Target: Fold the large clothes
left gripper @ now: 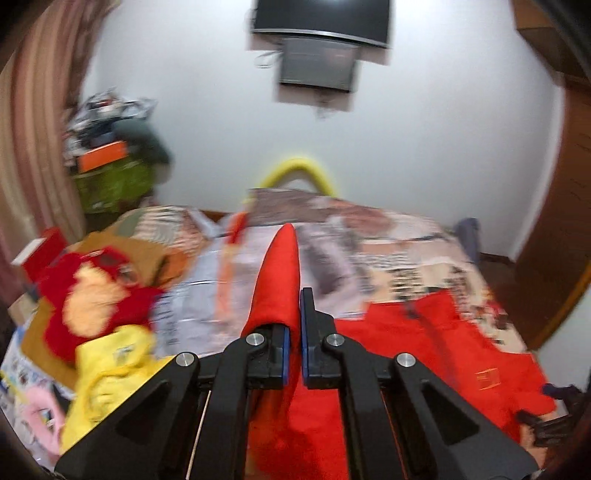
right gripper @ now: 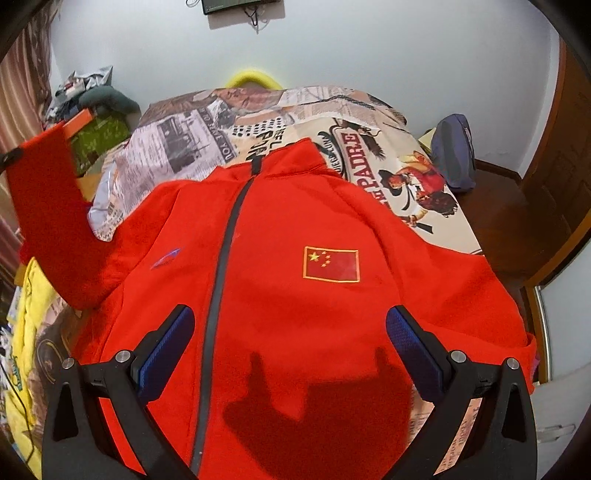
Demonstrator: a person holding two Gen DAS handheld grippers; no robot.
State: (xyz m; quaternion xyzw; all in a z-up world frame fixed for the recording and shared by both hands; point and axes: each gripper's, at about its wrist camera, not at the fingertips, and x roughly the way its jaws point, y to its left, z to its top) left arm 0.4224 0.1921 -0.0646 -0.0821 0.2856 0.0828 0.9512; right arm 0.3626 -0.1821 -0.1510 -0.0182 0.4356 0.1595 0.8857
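The red zip-front fleece jacket with a dark grey zipper lies front-up on the bed with the newspaper-print cover, collar toward twelve o'clock in the right wrist view. A yellow-bordered flag patch sits on the chest at the two o'clock side of the zipper; a small blue logo sits at the ten o'clock side.

One red sleeve is raised off the bed at nine to ten o'clock in the right wrist view, its cuff held up near the frame edge. In the left wrist view the same sleeve fabric stands up between the fingers, pointing to twelve o'clock.

The left gripper is clenched on that sleeve, blue pads pressed against the cloth. The right gripper hovers over the lower jacket front with its fingers spread wide, holding nothing; its shadow falls on the fabric at six o'clock.

A crumpled yellow garment lies beside the jacket at eight o'clock in the left wrist view, with a red and cream plush item just above it. A dark wall-mounted screen hangs at twelve o'clock. A brown wooden door stands at three o'clock in the right wrist view.
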